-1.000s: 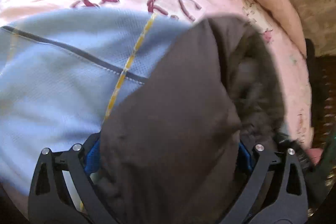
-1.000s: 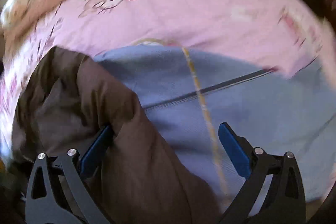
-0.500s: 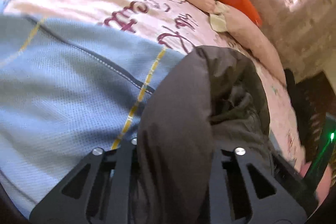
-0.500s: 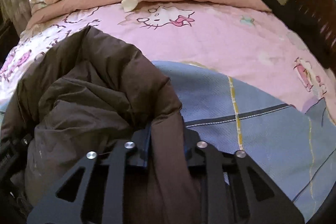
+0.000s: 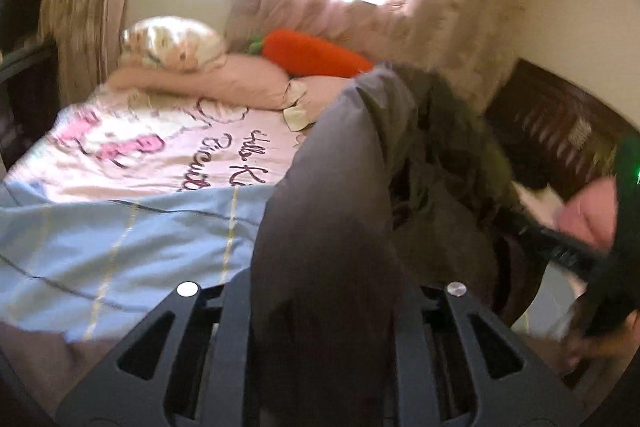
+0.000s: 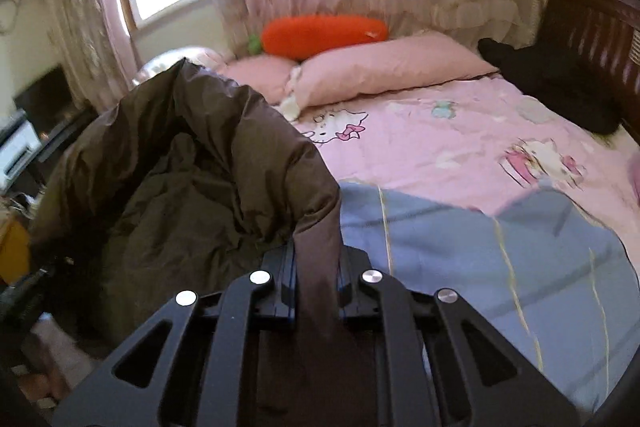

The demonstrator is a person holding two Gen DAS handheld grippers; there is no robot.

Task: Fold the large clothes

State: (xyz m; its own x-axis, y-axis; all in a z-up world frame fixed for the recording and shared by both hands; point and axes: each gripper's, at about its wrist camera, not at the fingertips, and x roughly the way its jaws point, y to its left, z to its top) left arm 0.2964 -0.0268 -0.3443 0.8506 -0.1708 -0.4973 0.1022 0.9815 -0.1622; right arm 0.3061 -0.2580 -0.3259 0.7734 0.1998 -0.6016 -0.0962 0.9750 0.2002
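A dark brown padded jacket (image 5: 332, 211) hangs lifted between both grippers above the bed. My left gripper (image 5: 320, 291) is shut on one edge of it; the cloth drapes over the jaws and hides the fingertips. My right gripper (image 6: 316, 275) is shut on another edge of the same jacket (image 6: 192, 163), which bunches to its left. The other gripper and the hand holding it show at the right of the left wrist view (image 5: 592, 239).
A light blue blanket (image 6: 460, 251) with yellow lines lies on the pink Hello Kitty bedspread (image 6: 440, 143). Pink pillows (image 6: 380, 67) and an orange carrot plush (image 6: 324, 31) lie at the window. A dark wooden headboard (image 6: 592, 43) stands on the right, a black cloth (image 6: 560, 83) beside it.
Both grippers closed on the jacket and rose, lifting it off the blue blanket. The views tilted up from the bed surface to the pillows, window and curtains.
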